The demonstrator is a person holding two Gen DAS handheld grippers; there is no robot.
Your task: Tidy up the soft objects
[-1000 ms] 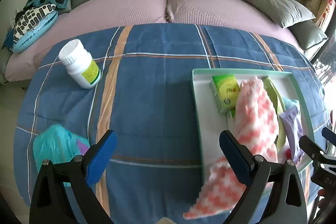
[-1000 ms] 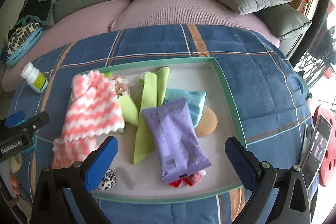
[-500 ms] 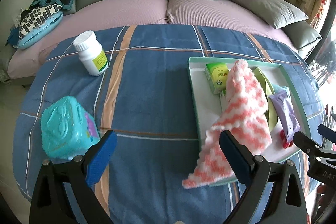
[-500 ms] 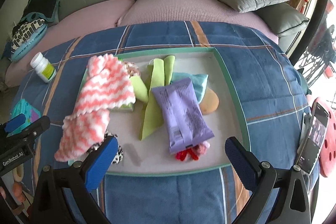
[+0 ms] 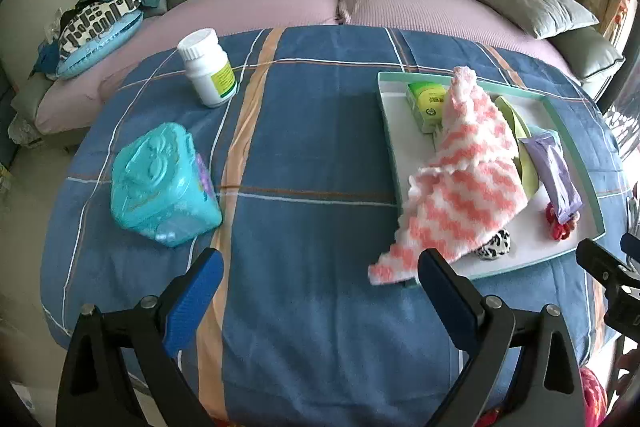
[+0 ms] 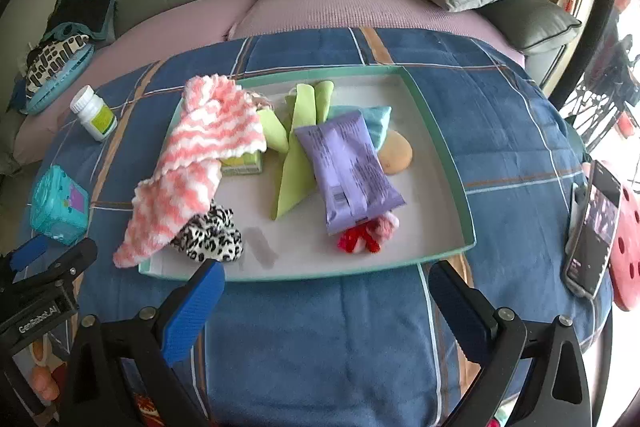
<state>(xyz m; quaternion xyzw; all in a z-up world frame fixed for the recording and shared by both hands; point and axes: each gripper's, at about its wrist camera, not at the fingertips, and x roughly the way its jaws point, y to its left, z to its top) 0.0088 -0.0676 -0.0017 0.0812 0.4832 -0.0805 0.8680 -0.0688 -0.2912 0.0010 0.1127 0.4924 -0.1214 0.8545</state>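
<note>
The right wrist view showed the shallow white tray with a mint-green rim (image 6: 440,131) resting on the blue plaid quilt (image 6: 320,327), already stocked with soft things: a pink-and-white zigzag knitted cloth (image 6: 200,155), a leopard-print fabric scrunchie (image 6: 212,235), a lime-green folded cloth (image 6: 300,147), a purple plastic tissue pack (image 6: 348,167), a red and pink scrunchie (image 6: 368,235) and a tan rounded sponge (image 6: 396,157). The knitted cloth lay draped over the tray's left rim, its lower corner spilling onto the quilt, so the sorting looked nearly finished but untidy; judging by this, the step in hand was a pause between placements. A sensible next move would call for pinching that hanging corner and folding it back inside the rim without dragging the scrunchie beneath it. The right gripper (image 6: 324,303) hovered over the quilt just short of the tray's near edge, its blue-padded jaws spread wide with nothing between them. In the left wrist view the left gripper (image 5: 320,283) was equally wide apart and empty, above bare quilt, the cloth's loose corner just beside its right finger. The white plastic pill bottle (image 5: 208,73) and the turquoise moulded plastic box (image 5: 164,183) stood well apart from the tray, and being hard they seemed rightly left out.
</note>
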